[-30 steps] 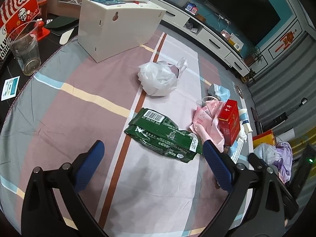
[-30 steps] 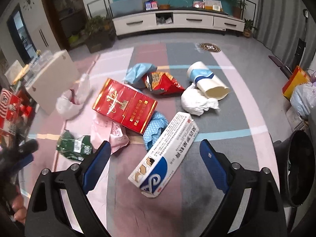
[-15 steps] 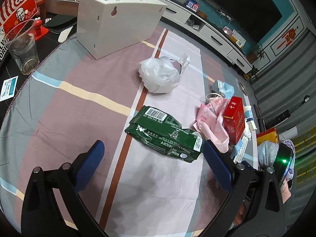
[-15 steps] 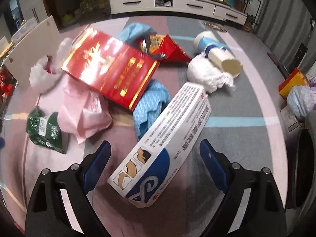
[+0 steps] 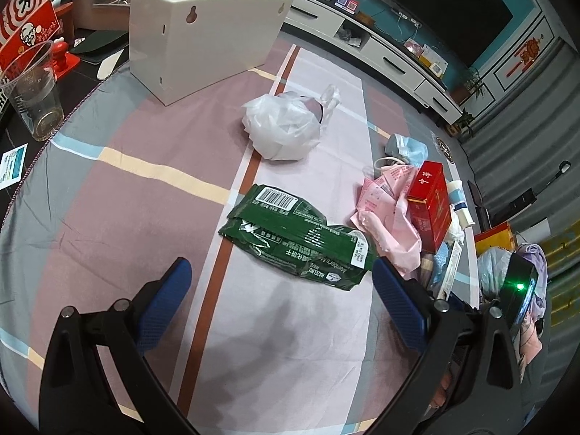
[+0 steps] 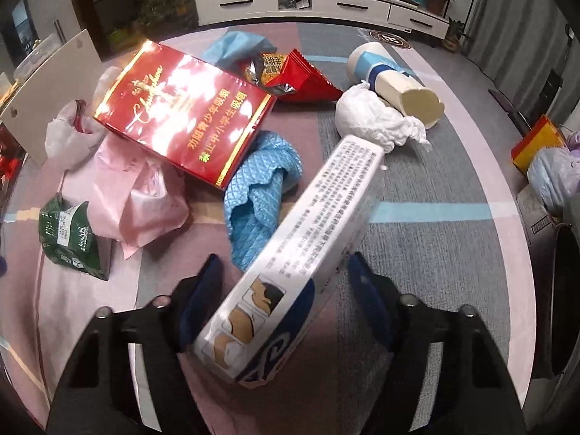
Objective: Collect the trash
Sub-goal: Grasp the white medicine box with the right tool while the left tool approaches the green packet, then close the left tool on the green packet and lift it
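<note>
A long white and blue box point(image 6: 319, 239) stands tipped on edge between the blue pads of my right gripper point(image 6: 284, 272). Its jaws are closing and both pads touch the box's sides. Beyond it lie a blue quilted cloth point(image 6: 261, 188), a red carton point(image 6: 181, 116), a pink bag point(image 6: 137, 195), a red snack wrapper point(image 6: 304, 76), a crumpled white tissue point(image 6: 369, 119) and a paper cup point(image 6: 391, 76). My left gripper point(image 5: 281, 264) hangs open just in front of a flattened green wrapper point(image 5: 290, 235), with nothing between its fingers. A knotted white plastic bag point(image 5: 282, 127) lies farther back.
A striped cloth point(image 5: 127, 181) covers the table. A white cabinet-like box point(image 5: 203, 36) and a clear plastic cup point(image 5: 36, 90) stand at the back left. A dark bin point(image 6: 569, 290) sits beside the table on the right, with bags point(image 6: 551, 174) on the floor.
My right gripper came down over the white and blue box and its fingers drew in against it; the box tipped from flat onto its edge. The left gripper barely moved.
</note>
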Motion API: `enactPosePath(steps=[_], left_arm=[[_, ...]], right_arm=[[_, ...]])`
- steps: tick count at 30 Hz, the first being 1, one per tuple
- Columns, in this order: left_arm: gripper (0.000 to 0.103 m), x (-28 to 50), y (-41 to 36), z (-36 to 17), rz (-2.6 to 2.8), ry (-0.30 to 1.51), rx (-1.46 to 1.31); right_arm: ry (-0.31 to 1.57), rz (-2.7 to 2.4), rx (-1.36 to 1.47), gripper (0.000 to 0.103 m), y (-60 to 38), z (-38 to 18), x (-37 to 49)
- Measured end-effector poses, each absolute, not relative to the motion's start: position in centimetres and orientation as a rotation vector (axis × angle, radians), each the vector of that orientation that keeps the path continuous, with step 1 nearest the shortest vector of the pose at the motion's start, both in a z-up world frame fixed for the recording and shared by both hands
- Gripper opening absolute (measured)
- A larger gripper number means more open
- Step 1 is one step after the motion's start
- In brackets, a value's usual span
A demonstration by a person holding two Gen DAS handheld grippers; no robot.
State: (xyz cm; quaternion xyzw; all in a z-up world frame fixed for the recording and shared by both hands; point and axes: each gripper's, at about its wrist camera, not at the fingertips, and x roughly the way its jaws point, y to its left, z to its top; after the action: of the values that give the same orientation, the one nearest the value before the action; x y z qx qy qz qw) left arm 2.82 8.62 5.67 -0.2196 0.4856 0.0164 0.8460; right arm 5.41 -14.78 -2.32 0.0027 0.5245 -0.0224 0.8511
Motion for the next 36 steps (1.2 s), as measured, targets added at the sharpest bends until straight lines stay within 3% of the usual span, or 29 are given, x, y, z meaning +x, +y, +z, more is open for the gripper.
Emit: enactPosePath(steps=[4, 9, 21, 36], left_arm=[[0.099, 2.8, 8.6, 5.7, 0.033, 1.024, -0.462], [0.099, 2.8, 8.8, 5.6, 0.051, 1.021, -0.459], [0.099, 3.3, 9.1, 5.2, 0.051, 1.033, -0.473], [0.099, 6.6, 6.9, 1.9, -0.013, 1.113, -0.468]], right_arm=[[1.102, -0.035, -0.002, 0.032, -14.8, -2.0, 5.5], [1.113, -0.018, 0.009, 0.020, -15.6, -1.5, 5.1], [1.024, 0.010, 0.143, 0.020, -18.3, 3.1, 2.4], [1.008, 0.021, 0.195, 0.020, -20.9, 4.4, 2.1]])
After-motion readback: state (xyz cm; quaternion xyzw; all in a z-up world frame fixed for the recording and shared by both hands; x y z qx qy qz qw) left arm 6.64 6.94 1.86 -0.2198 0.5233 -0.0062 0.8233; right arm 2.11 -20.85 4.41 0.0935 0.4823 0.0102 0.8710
